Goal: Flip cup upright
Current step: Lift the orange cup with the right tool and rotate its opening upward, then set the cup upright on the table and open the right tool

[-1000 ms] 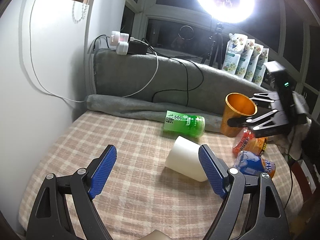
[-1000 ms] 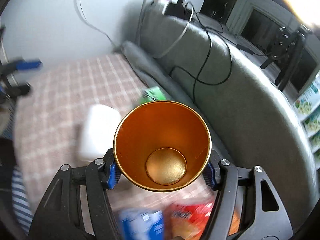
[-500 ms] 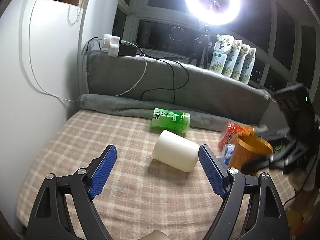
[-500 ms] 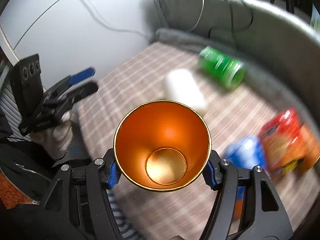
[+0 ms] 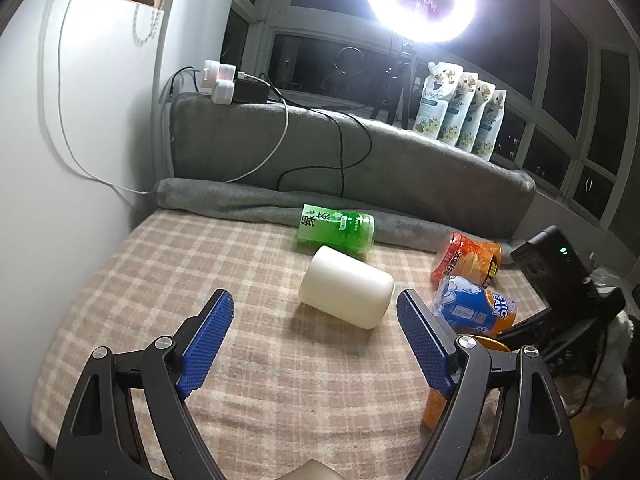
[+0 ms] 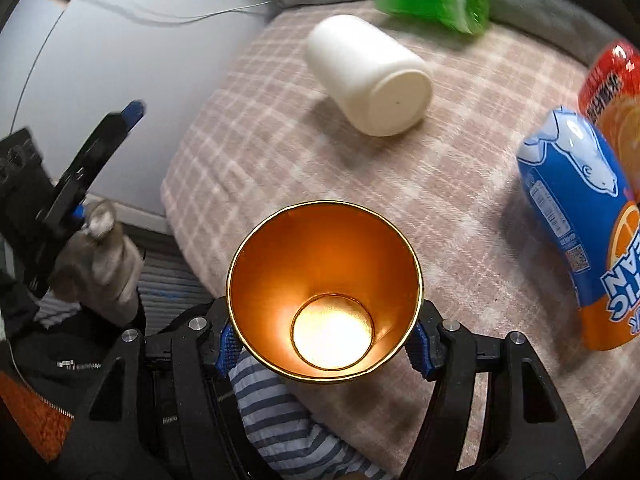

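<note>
My right gripper [image 6: 324, 348] is shut on a gold cup [image 6: 324, 296], mouth toward the camera, over the near edge of the checked cloth [image 6: 460, 168]. In the left wrist view only a bit of the cup's rim and orange side [image 5: 434, 410] shows behind my right finger, low on the cloth. A white cup [image 5: 346, 294] lies on its side in the middle; it also shows in the right wrist view [image 6: 372, 76]. My left gripper [image 5: 316, 344] is open and empty, just short of the white cup.
A green bottle [image 5: 338, 230] lies behind the white cup against a grey rolled blanket [image 5: 240, 200]. A blue-orange can [image 5: 474, 310] and a red-orange can [image 5: 466, 258] lie at the right. A white wall [image 5: 60, 200] is at the left.
My right gripper has carried the gold cup down and toward the near right edge of the cloth. My left gripper has stayed open, with the view shifted slightly.
</note>
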